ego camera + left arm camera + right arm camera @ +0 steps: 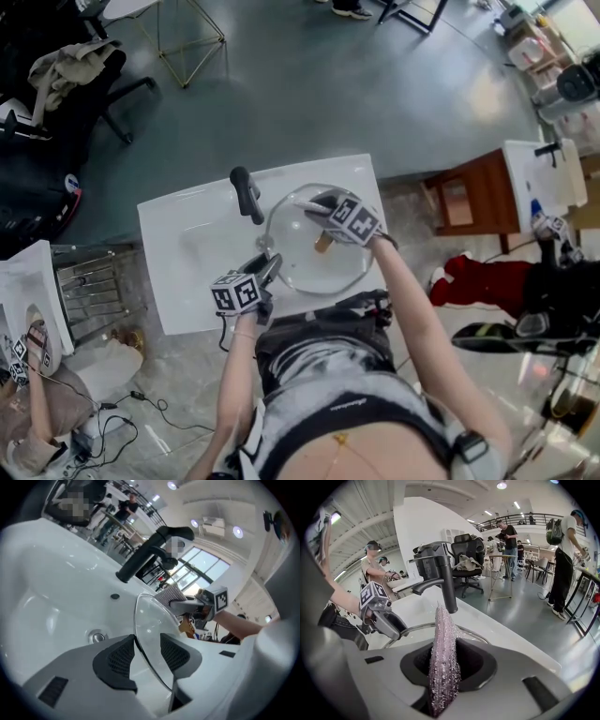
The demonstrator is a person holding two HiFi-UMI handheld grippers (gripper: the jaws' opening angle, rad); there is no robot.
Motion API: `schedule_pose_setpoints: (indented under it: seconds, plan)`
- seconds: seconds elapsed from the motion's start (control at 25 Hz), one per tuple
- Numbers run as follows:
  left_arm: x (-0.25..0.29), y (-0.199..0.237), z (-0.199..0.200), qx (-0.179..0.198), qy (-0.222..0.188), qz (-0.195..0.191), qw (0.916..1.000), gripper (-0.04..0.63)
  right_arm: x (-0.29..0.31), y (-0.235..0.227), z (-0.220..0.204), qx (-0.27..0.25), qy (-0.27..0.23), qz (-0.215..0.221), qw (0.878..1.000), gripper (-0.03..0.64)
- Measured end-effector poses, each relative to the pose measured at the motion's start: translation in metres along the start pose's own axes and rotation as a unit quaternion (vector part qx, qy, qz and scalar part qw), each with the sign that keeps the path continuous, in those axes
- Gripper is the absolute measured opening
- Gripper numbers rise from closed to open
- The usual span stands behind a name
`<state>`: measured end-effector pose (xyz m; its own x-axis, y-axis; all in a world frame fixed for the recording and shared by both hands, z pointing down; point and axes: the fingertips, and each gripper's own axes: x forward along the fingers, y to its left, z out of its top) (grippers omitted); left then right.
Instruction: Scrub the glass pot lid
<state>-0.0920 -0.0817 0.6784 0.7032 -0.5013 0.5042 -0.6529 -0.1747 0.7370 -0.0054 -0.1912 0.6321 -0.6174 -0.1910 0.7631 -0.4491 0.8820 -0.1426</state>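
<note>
Head view: your left claw [267,269] grips the rim of the glass pot lid [309,253], on the side away from the black faucet [247,194]. The lid sits tilted over the white sink [202,234], just right of the faucet. Your right claw [317,202] is at the lid's edge nearest the faucet.

Left gripper view: the lid's rim runs between your pads [119,660], and the lid [150,625] stands on edge below the faucet [150,555].

Right gripper view: your claw [449,644] clamps a sparkly pink scrubbing pad [443,667], which stands upright just beneath the faucet [445,585]. The lid's rim [408,632] curves past near the faucet's base.
</note>
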Motion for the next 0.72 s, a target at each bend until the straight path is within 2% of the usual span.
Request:
schedule_pose_setpoints:
  seconds: [0.08,0.12,0.28,0.44,0.72]
  plan:
    - [-0.002,0.003,0.003,-0.041,-0.01,-0.019,0.9989,0.143,0.001,0.0,0.0,0.002,0.001,-0.004,1.0,0.092]
    - [-0.002,0.005,0.003,-0.048,-0.01,-0.024,0.9985,0.133,0.001,0.0,0.0,0.002,0.002,-0.006,1.0,0.092]
    - [-0.002,0.004,0.003,-0.034,0.0,-0.02,0.9992,0.135,0.004,-0.001,0.004,-0.001,0.01,-0.018,1.0,0.092]
    - [-0.001,0.003,0.001,-0.035,0.003,-0.02,0.9992,0.138,0.013,0.003,0.01,-0.017,0.024,-0.027,0.999,0.092]
    - [-0.001,0.002,0.001,-0.026,0.01,-0.013,0.9995,0.143,0.024,0.022,0.018,-0.039,0.044,-0.004,0.998,0.091]
